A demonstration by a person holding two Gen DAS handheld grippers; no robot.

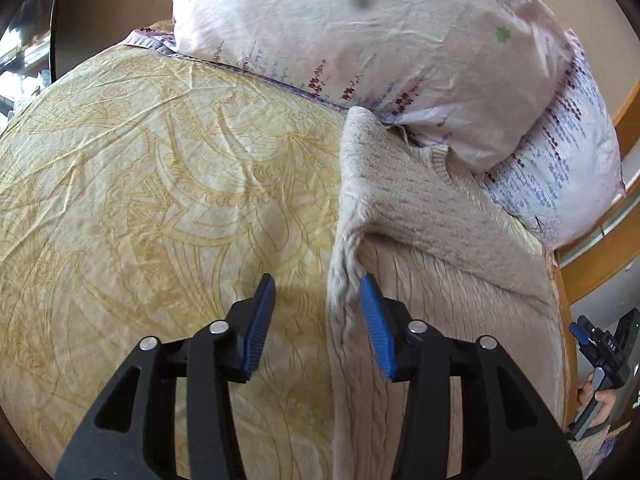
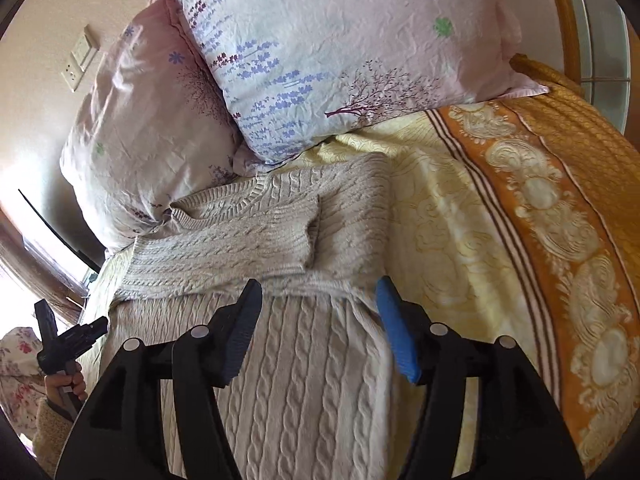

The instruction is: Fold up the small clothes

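Note:
A beige cable-knit sweater (image 2: 304, 360) lies flat on the bed with its sleeves (image 2: 256, 232) folded across the chest and its collar toward the pillows. My right gripper (image 2: 319, 286) hovers open over the body of the sweater, just below the folded sleeves, and nothing is pinched. In the left wrist view the sweater (image 1: 432, 216) fills the right half. My left gripper (image 1: 318, 284) stands open at the sweater's left edge. Its right finger (image 1: 374, 312) sits beside a bunched fold of knit, while its left finger is over bare sheet.
A yellow patterned sheet (image 1: 140, 184) covers the bed, with an orange blanket (image 2: 560, 208) on the right side. Two pink floral pillows (image 2: 340, 52) lean at the head, touching the collar. A wooden bed frame (image 1: 624, 112) and wall sockets (image 2: 78, 66) border the scene. A hand (image 2: 64, 384) holds the other gripper.

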